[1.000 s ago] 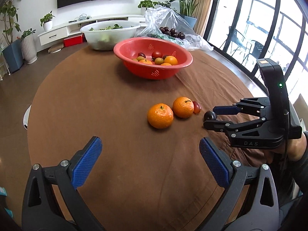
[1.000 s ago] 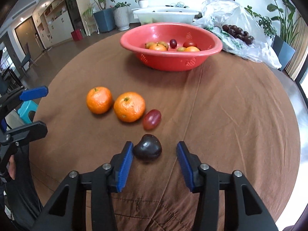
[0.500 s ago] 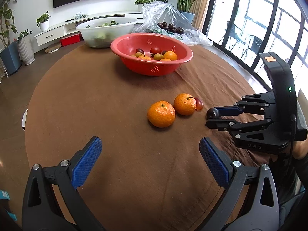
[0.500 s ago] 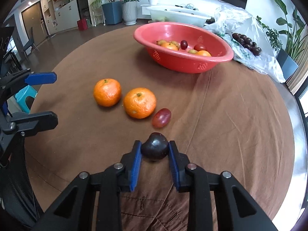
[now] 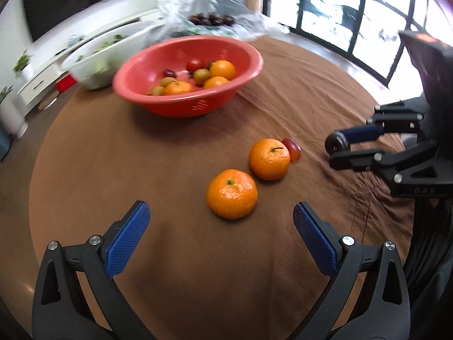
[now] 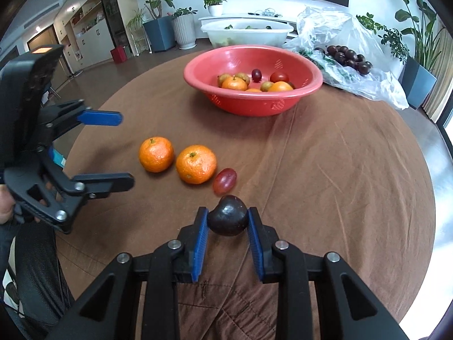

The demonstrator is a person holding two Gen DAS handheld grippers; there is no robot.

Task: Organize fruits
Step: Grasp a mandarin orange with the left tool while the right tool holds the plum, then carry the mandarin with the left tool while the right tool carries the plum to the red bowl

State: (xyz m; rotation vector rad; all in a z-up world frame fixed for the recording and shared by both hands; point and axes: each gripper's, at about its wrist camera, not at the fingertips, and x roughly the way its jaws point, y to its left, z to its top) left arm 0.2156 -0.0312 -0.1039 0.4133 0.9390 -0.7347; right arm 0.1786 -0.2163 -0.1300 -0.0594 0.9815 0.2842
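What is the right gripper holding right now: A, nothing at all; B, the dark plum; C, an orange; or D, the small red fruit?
B: in the right wrist view the right gripper has its blue pads pressed on both sides of the dark plum, while the two oranges and the small red fruit lie free on the brown cloth.

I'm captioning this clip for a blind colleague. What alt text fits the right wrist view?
The right hand-held gripper is shut on a dark plum over a brown tablecloth. Just beyond lie a red grape tomato and two oranges, with a red bowl of fruit farther back and the open left hand-held gripper at the left.
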